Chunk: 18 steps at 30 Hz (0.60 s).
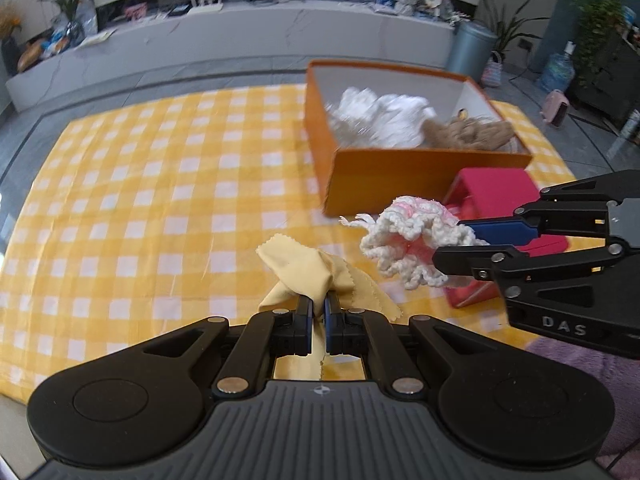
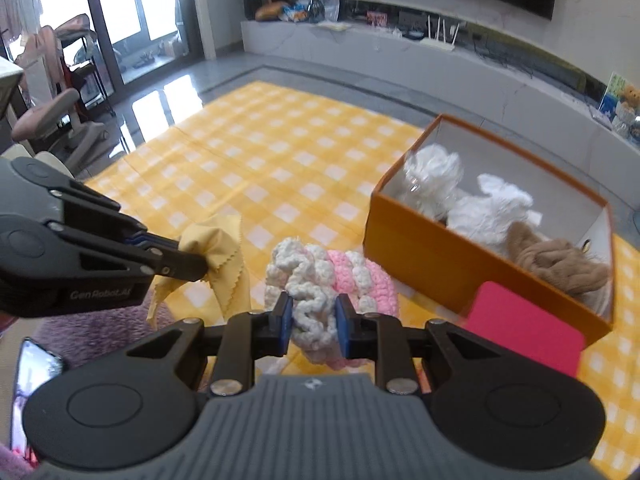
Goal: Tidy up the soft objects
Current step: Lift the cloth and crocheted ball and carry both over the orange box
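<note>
My left gripper (image 1: 318, 304) is shut on a pale yellow cloth (image 1: 308, 270) with zigzag edges, held off the checked blanket (image 1: 160, 184). The same cloth (image 2: 216, 248) hangs from the left gripper (image 2: 200, 266) at the left of the right wrist view. My right gripper (image 2: 312, 312) is shut on a white and pink crocheted piece (image 2: 316, 280), which bunches up in front of the pads. In the left wrist view that crocheted piece (image 1: 404, 240) sticks out of the right gripper (image 1: 452, 240). An orange box (image 1: 400, 178) behind holds white soft items (image 1: 384, 118) and a tan knitted item (image 1: 472, 132).
A red box (image 1: 500, 196) lies beside the orange box (image 2: 460, 264), just past the right gripper. A purple fluffy rug (image 2: 100, 332) and a phone (image 2: 32, 392) lie at the near edge. A long white TV bench (image 1: 260, 28), plants and a grey bin (image 1: 472, 48) line the far wall.
</note>
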Tool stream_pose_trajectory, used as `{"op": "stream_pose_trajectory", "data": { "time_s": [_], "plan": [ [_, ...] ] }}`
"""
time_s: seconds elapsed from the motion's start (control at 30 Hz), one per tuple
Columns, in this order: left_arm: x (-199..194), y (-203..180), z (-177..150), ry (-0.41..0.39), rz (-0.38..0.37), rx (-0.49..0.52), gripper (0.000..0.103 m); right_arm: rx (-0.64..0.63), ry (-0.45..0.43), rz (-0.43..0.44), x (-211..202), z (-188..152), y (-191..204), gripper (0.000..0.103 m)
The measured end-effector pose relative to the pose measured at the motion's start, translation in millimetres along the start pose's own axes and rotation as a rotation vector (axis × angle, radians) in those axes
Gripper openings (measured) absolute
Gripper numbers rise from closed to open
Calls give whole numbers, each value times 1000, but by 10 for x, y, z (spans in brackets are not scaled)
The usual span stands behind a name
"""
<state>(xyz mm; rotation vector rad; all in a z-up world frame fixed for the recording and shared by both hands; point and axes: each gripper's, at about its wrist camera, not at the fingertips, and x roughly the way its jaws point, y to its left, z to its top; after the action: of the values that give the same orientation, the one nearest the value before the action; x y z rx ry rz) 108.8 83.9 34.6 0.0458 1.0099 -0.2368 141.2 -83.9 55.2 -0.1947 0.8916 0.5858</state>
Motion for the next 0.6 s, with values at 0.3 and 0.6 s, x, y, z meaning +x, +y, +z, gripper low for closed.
{"op": "stream_pose_trajectory", "data": {
  "time_s": [0.3,0.6],
  "plan": [
    [-374,-392,340,-84,-53,119,6,-10,-46,-44,-631,49,-247,22],
    [-435,-818,734,-174,-58,229,6,-39,-113,-186,-1104,158,-611,22]
  ]
}}
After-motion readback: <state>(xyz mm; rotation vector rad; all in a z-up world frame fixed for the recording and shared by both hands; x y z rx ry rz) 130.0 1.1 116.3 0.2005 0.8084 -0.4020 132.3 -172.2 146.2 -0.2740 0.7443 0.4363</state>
